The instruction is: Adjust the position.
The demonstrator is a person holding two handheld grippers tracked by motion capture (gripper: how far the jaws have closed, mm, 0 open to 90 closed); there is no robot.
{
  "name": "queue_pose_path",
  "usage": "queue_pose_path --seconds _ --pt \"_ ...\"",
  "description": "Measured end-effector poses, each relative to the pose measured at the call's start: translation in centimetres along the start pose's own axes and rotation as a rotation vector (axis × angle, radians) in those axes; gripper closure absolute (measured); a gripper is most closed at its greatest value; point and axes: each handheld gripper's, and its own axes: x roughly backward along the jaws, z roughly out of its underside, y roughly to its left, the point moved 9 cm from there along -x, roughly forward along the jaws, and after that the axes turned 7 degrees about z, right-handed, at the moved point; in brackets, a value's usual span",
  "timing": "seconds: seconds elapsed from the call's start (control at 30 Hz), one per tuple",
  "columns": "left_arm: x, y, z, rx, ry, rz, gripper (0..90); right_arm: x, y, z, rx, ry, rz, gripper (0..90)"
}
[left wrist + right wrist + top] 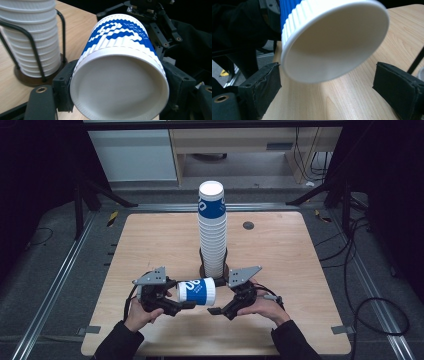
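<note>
Cups are what we handle: one single paper cup, white with blue print, lies on its side above the worktop, clamped at its bottom end by our left tool. Its open mouth faces our right tool, whose two pads stand wide apart and touch nothing, just beside the rim. Behind, one tall stack of cups stands upright in one wire holder; its cups are too many for us to count.
</note>
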Motion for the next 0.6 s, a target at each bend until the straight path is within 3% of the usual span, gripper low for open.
queue_pose_path --seconds 0.33,0.6 --pt "-1.1 -0.9 0.7 -0.026 0.06 0.059 24.8 -0.4 1.1 0.2 0.013 0.007 -0.068 9.3" --pt "-1.3 -0.9 1.0 -0.032 0.082 0.067 24.9 -0.5 1.4 0.3 0.001 0.013 -0.091 14.4"
